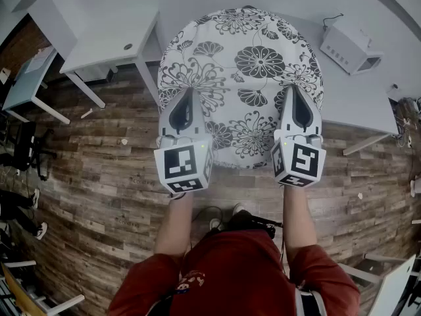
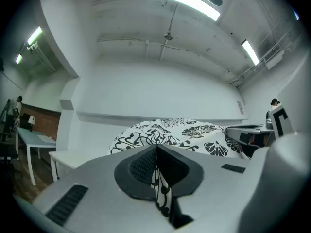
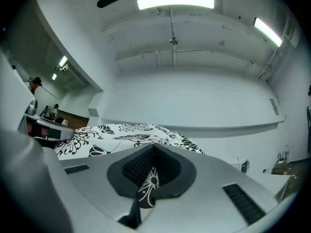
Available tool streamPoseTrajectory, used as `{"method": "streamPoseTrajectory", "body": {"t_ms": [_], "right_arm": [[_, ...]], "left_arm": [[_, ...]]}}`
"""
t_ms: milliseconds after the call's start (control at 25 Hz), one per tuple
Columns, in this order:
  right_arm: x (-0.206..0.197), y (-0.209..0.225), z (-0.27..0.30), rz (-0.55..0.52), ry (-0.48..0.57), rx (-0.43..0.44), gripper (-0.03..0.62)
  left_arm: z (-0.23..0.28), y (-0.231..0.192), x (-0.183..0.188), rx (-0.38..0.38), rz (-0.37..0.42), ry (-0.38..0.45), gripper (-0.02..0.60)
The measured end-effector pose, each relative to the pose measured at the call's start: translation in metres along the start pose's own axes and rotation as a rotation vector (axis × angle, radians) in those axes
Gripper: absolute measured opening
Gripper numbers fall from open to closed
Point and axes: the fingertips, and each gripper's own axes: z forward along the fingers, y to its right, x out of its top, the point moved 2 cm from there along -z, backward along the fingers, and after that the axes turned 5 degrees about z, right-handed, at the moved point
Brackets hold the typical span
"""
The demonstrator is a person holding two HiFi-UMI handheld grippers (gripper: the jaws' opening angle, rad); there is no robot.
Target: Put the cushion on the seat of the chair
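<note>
Cushion (image 1: pixel 240 78): round, white with a black floral print, out in front of the person and held at its near edge by both tongs. In the head view it covered the gap between the two white tables and overlapped the edge of each. Couldn't tell whether its far side touched either one.

Left gripper (image 1: pixel 189 96): jaws clamped narrow on a fold of cushion fabric at the near-left rim. The left gripper view showed the printed cloth pinched between the dark pads (image 2: pixel 141 166), with the rest of the cushion spreading away beyond them.

Right gripper (image 1: pixel 295 92): same state, jaws closed on a fold at the near-right rim. The right gripper view showed a flower-print flap squeezed between its pads (image 3: pixel 133 166).

The two grippers were well apart, roughly parallel, marker cubes toward the person.

Around it:
- left table (image 1: pixel 108 41) was bare apart from a small round cap.
- right table (image 1: pixel 368 94) carried a white box-shaped device (image 1: pixel 348 48).
- wood-plank floor (image 1: pixel 99 189) below.
- person in a red shirt (image 1: pixel 237 275), shoes (image 1: pixel 223 217) visible just under the cushion's near edge.
</note>
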Motion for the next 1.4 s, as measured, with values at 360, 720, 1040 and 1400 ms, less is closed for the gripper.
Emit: {"method": "streamPoseTrajectory", "body": {"t_ms": [360, 720, 1040, 1400], "right_arm": [[0.004, 0.007, -0.001, 0.026, -0.012, 0.013, 0.028], [0.005, 0.009, -0.001, 0.059, -0.015, 0.042, 0.029], [0.008, 0.012, 0.001, 0.077, -0.012, 0.086, 0.028], [0.008, 0.013, -0.001, 0.094, 0.001, 0.090, 0.028]], "left_arm": [[-0.004, 0.008, 0.015, 0.014, 0.045, -0.001, 0.028], [-0.009, 0.011, 0.020, 0.038, 0.059, -0.005, 0.028], [-0.012, 0.014, 0.020, 0.068, 0.064, -0.025, 0.028], [-0.014, 0.017, 0.023, 0.076, 0.082, -0.013, 0.028]]}}
